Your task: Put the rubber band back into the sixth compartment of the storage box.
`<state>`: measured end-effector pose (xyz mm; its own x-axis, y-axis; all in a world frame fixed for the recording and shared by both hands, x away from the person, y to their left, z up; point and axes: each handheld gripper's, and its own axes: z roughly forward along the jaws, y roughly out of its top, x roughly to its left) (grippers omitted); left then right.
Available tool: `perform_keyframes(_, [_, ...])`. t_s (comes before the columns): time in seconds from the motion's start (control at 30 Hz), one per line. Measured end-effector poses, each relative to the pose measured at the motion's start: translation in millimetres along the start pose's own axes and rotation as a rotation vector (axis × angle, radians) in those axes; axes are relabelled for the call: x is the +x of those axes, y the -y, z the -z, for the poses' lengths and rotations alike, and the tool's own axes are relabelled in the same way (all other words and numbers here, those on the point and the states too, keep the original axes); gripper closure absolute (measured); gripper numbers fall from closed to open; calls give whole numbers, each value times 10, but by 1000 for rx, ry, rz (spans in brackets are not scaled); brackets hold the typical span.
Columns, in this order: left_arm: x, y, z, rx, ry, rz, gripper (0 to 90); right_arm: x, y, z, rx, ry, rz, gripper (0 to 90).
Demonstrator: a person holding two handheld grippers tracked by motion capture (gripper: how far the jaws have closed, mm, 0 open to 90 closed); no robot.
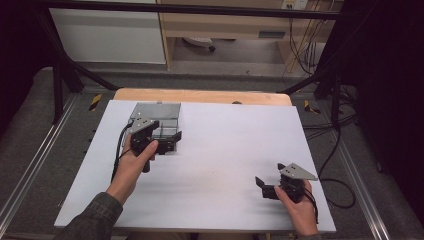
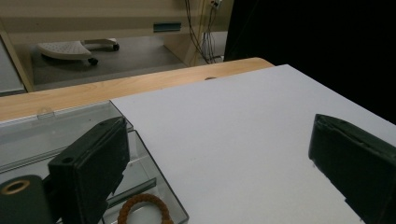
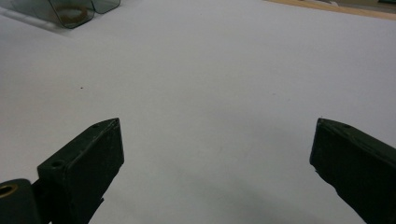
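A clear plastic box (image 1: 160,111) with its lid laid back sits at the far left of the white board (image 1: 225,150). In the left gripper view a brown beaded bracelet (image 2: 142,207) lies in the box's tray (image 2: 140,158). My left gripper (image 1: 167,140) hovers at the tray's near right corner, its jaws wide apart; one jaw is over the tray and the other over bare board, with nothing between them (image 2: 217,126). My right gripper (image 1: 270,176) rests low near the front right of the board, open and empty (image 3: 217,126). Far off in its view are the box (image 3: 100,4) and bracelet (image 3: 72,14).
The board lies on a wooden table (image 1: 200,95) whose far edge shows beyond it. Black frame bars (image 1: 65,70) and cables (image 1: 335,150) flank the table. A wide stretch of bare board separates the two grippers.
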<state>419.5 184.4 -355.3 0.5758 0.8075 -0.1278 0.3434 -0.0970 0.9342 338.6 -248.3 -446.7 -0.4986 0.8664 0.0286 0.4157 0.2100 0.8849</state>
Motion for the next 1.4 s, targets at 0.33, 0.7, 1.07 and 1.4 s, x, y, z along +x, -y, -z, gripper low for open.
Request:
perform_keyframes(0.33, [43,60,250,-17,-1,-9,55,-3,0,3,-2,1,-1,33])
perform_keyframes(0.7, [89,135,547,-24,-10,-15,55,-5,-1,8,-2,2,-3,33])
perform_keyframes(1.07, [187,365,828,-25,-36,6,56,-8,-3,18,-4,4,-10,33])
perform_keyframes(1.4, [243,547,991,-16,-46,12,56,-74,7,62,-18,20,-32,33])
